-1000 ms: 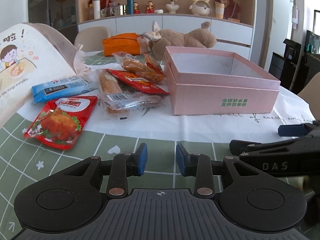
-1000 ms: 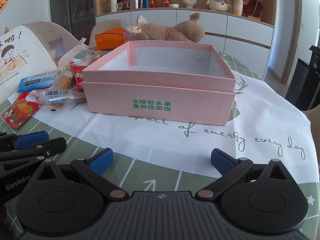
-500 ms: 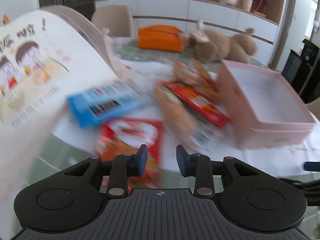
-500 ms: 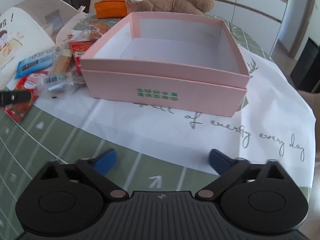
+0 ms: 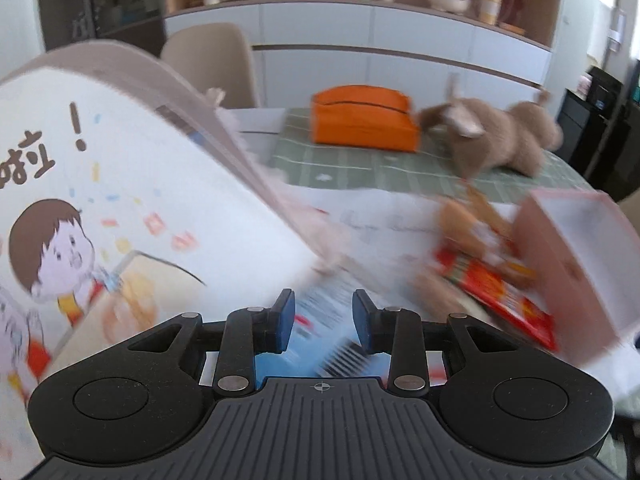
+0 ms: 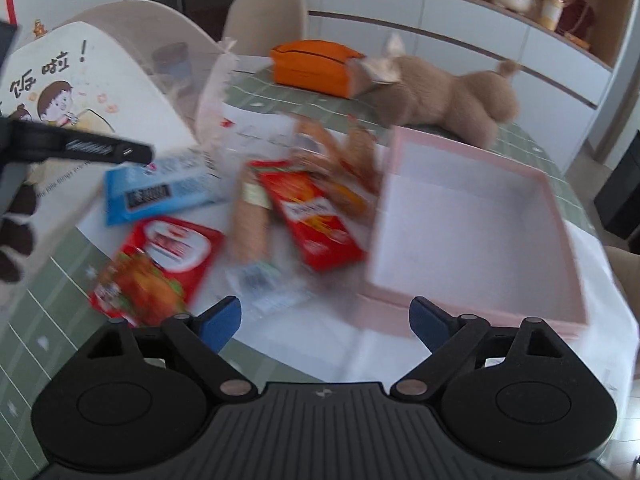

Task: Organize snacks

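Several snack packets lie left of an empty pink box [image 6: 472, 216]: a blue packet [image 6: 164, 190], a red chicken packet [image 6: 156, 268], a red packet [image 6: 312, 216] and a clear-wrapped sausage [image 6: 252, 220]. My left gripper [image 5: 323, 322] hovers over the blue packet [image 5: 320, 320], jaws narrowly apart with nothing between them. The left gripper also shows in the right wrist view [image 6: 80, 146]. My right gripper [image 6: 326, 320] is wide open and empty, above the table in front of the snacks. The pink box [image 5: 576, 256] is at the right in the left wrist view.
A large white cartoon-printed bag [image 5: 100, 216] stands at the left. An orange pouch [image 6: 316, 66] and a brown plush toy [image 6: 444, 100] lie at the back of the table. A beige chair [image 6: 266, 20] and cabinets stand behind.
My left gripper has moved forward and left from the table's front to over the blue packet. My right gripper has risen and swung left, from facing the pink box to looking over the snacks.
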Demonstrator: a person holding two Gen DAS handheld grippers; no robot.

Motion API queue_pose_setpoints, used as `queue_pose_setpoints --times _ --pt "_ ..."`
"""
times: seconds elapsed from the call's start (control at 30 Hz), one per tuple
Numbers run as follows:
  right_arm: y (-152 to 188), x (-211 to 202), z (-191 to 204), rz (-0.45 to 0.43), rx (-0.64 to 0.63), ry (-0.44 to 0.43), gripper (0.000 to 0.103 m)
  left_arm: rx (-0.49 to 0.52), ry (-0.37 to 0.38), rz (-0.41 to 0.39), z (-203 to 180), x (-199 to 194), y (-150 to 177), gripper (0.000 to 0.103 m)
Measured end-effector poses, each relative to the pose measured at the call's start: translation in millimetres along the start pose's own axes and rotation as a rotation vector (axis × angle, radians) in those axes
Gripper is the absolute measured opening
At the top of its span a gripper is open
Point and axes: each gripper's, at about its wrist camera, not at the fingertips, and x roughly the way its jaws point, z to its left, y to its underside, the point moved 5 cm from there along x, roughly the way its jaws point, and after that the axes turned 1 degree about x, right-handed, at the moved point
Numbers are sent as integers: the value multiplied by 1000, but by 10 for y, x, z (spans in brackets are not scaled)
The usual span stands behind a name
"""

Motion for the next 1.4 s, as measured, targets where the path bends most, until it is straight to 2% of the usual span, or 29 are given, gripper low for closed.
queue_pose_setpoints --times 0.1,0.2,0.27,0.3,0.4,0.5,0.6,0.67,0.7,0.8,0.93,1.0,1.07,1.13,1.2,1.3,1.4 --pt "-101 172 184 26 5 -15 92 -16 30 32 171 278 -5 36" --pt "-185 324 283 30 1 -11 92 -3 93 136 152 492 146 37" --pt "-254 448 282 36 15 1 89 16 99 162 96 500 280 38" --pt "-278 505 266 41 27 4 83 18 109 154 74 462 320 38" --pt "-330 698 230 86 61 -10 55 5 178 181 30 353 437 38" --pt "-356 839 212 116 118 -60 55 11 236 205 -20 247 516 38" --pt "-387 904 282 124 106 -60 52 9 275 204 -67 115 532 38" --pt "-380 915 364 134 77 -57 41 12 288 190 -112 5 536 38" --pt "-365 906 405 150 68 -66 31 22 287 183 -150 -37 527 38" --pt "-255 815 492 184 34 -44 31 99 267 171 -302 -106 543 38" --pt "-21 620 442 206 33 -52 31 174 241 200 -427 -55 669 38" --pt "69 529 385 211 37 -68 32 197 209 200 -427 -19 740 42" --pt "125 415 280 198 60 -74 36 186 206 169 -390 -30 759 42" --pt "156 298 169 175 83 -82 53 153 204 170 -346 -22 734 42" --pt "196 167 41 142 109 -95 61 129 192 168 -305 -26 690 38" --pt "232 112 -156 123 129 -75 61 74 215 161 -232 -50 633 38" --pt "134 243 -353 105 161 -19 62 92 218 172 -229 -63 605 38"
